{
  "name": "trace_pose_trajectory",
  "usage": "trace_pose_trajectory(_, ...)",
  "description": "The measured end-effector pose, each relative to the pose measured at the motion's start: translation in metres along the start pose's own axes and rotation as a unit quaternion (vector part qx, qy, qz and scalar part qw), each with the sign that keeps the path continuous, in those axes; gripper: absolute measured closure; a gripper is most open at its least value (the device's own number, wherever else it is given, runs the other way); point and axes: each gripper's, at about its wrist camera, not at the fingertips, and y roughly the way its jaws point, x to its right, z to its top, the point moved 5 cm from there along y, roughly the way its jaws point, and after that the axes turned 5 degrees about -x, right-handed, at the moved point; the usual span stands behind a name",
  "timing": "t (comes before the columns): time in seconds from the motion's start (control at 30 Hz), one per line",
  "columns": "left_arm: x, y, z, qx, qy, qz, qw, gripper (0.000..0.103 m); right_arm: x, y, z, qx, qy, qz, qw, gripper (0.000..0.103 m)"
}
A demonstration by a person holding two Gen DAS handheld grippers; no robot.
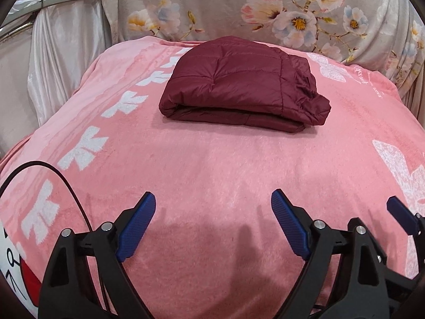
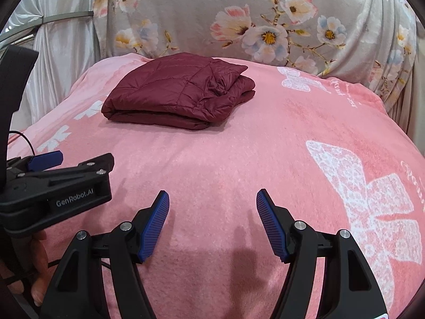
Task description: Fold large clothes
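A dark red quilted jacket lies folded into a compact stack on the pink blanket, toward the far side; in the right wrist view it sits at the far left. My left gripper is open and empty, hovering over bare blanket well short of the jacket. My right gripper is open and empty too, beside it at the near edge. The left gripper's body shows at the left of the right wrist view, and one right finger shows at the right of the left wrist view.
A grey floral cloth hangs behind the bed. A white satin curtain with a metal rail stands at the far left. A black cable runs by the left gripper. The blanket has white bow prints.
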Motion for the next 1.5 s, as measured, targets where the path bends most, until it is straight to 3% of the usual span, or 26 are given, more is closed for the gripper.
trace_pose_trajectory(0.67, 0.004, 0.006, -0.013, 0.009, 0.002, 0.013, 0.9999, 0.021, 0.0, 0.002, 0.003, 0.0, 0.007, -0.007, 1.0, 0.037)
trace_pose_trajectory(1.0, -0.004, 0.006, -0.012, 0.006, -0.012, 0.012, 0.9998, 0.022, -0.001, 0.004, 0.007, -0.001, 0.028, -0.002, 1.0, 0.017)
trace_pose_trajectory(1.5, -0.014, -0.013, 0.006, 0.011, -0.016, 0.036, 0.9992, 0.02, -0.006, -0.007, 0.029, 0.012, 0.03, 0.016, 0.999, 0.017)
